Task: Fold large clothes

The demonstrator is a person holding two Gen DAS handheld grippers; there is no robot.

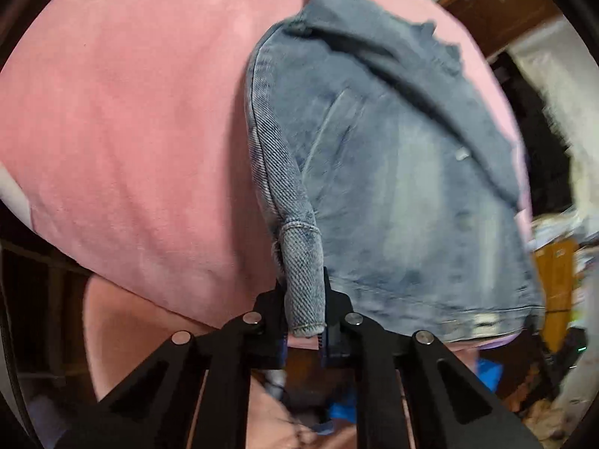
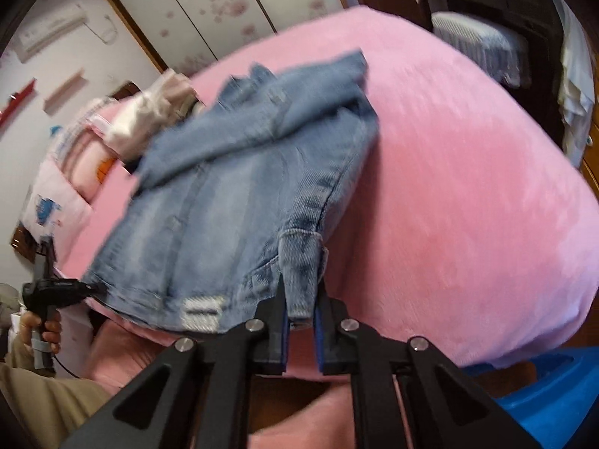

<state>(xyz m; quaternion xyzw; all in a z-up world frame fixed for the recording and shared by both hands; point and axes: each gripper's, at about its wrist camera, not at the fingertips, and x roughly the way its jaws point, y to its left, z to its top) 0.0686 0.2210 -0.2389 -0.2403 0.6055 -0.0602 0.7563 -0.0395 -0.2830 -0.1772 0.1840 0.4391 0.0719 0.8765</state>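
A light blue denim jacket [image 1: 393, 187] lies on a pink bed [image 1: 131, 131], its hem toward the near edge. My left gripper [image 1: 305, 299] is shut on the cuff of one sleeve [image 1: 301, 280], which lies along the jacket's left side. My right gripper [image 2: 301, 295] is shut on the other sleeve's cuff [image 2: 299, 262], at the right side of the jacket [image 2: 232, 194]. The left gripper [image 2: 90, 288] also shows in the right wrist view, at the jacket's far hem corner, held in a hand.
Pillows and folded bedding [image 2: 93, 142] are piled at the head of the bed [image 2: 468, 187]. A blue plastic stool [image 2: 554, 385] stands by the bed's near right. Dark wooden furniture [image 2: 498, 18] stands beyond the bed. Cluttered items [image 1: 558, 262] sit on the left wrist view's right side.
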